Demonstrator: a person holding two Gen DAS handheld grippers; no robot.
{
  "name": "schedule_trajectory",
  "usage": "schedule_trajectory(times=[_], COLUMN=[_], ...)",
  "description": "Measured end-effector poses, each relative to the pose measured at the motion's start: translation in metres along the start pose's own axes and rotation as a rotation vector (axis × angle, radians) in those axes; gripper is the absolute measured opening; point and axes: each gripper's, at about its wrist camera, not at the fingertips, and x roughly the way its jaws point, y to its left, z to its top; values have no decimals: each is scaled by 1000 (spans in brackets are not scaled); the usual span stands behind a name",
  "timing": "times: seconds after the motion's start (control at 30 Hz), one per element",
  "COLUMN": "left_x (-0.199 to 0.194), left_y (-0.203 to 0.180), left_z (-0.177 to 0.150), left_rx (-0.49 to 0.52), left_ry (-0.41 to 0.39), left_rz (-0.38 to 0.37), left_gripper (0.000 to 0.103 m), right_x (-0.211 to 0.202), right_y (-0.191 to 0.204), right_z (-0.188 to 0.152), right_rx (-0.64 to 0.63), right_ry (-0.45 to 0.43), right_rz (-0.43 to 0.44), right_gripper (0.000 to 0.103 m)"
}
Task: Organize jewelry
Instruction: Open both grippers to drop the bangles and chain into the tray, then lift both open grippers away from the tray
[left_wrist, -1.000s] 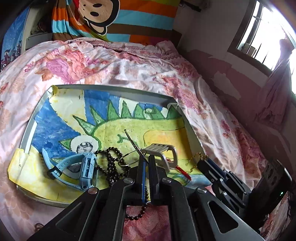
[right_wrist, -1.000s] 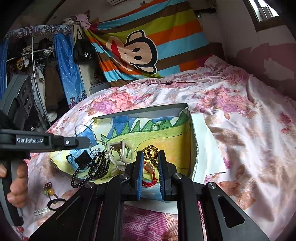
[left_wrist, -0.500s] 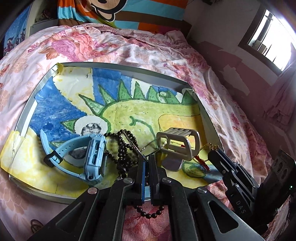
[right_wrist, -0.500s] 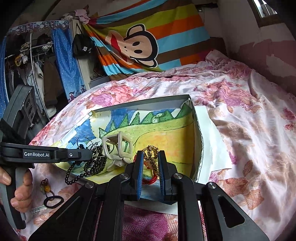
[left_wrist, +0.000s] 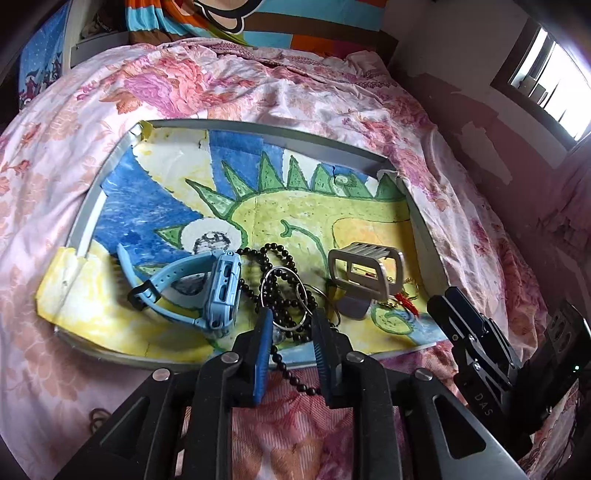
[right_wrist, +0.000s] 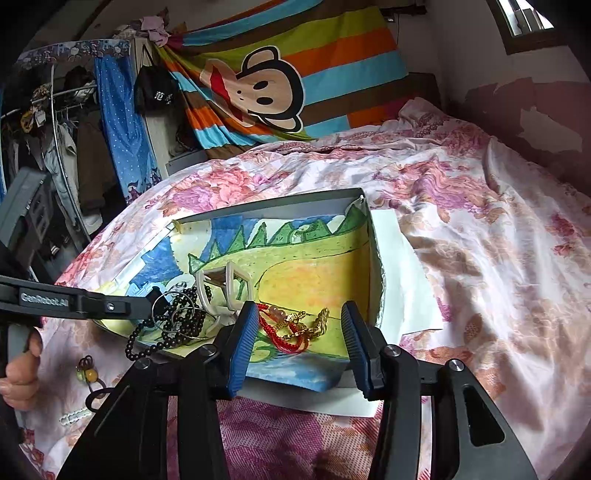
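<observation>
- A shallow grey tray (left_wrist: 236, 124), lined with a crayon drawing of a green-spiked creature, lies on the bed (left_wrist: 303, 85) with its long axis running left to right in the left wrist view.
- The blue watch (left_wrist: 207, 291) lies on its side in the tray's near left part, its strap stretching out to the left and its case edge turned up.
- The black bead string (left_wrist: 275, 295) is heaped just right of the watch; one end trails over the tray's near rim onto the bedspread, toward the camera.
- Thin silver hoops (left_wrist: 286, 295) rest on the beads, overlapping them.
- The silver watch band (left_wrist: 364, 273) stands upright to the right of the beads, its loop opening facing the camera.
- The red cord bracelet (right_wrist: 284, 336) and the gold chain (right_wrist: 314, 325) lie tangled together at the tray's near right corner; where one ends and the other begins is hard to tell.
- The left tool (left_wrist: 290, 321) hovers over the beads and hoops, its jaws narrowly apart and opening; the pads appear clear of them.
- The right tool (right_wrist: 299, 321) points down at the red bracelet and gold chain, jaws moderately wide and opening, with both pieces lying between the pads, untouched.
- A hand (right_wrist: 18, 373) grips the left tool's handle.
</observation>
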Motion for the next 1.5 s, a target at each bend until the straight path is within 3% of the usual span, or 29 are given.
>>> schedule_trajectory(times=[0.07,0.13,0.2,0.23,0.4,0.5,0.63,0.83,1.07,1.33,1.5], left_x=[-11,-23,-39,-48,-91,-118,-152,-197,-234,-249,-239], left_y=[-2,-5,-6,-5,-5,-6,-3,-1,1,9,30], left_z=[-1,-4,-8,-10,-21,-33,-51,-84,-125,-157,-169], left_rx=[9,16,6,-5,-22,-19,-18,9,80,86,117], left_ry=[-11,-25,-58,-88,-183,-269,-382,-517,-654,-719,-650], left_rz=[2,1,-4,-1,19,57,103,172,245,263,271], left_gripper=[24,35,67,74,88,97,102,103,103,103,103], right_x=[-9,-18,-30,-35,-71,-98,-133,-180,-219,-247,-242], right_y=[1,2,4,4,7,12,23,50,89,107,114], right_z=[1,2,4,5,9,11,11,8,0,-17,-35], right_rx=[7,15,22,25,54,78,88,25,-96,-140,-195], right_ry=[-14,-27,-39,-46,-104,-154,-218,-306,-369,-379,-305], right_rz=[0,-2,-9,-15,-26,-9,11,39,13,34,36], right_gripper=[57,63,66,69,80,93,101,102,102,102,102])
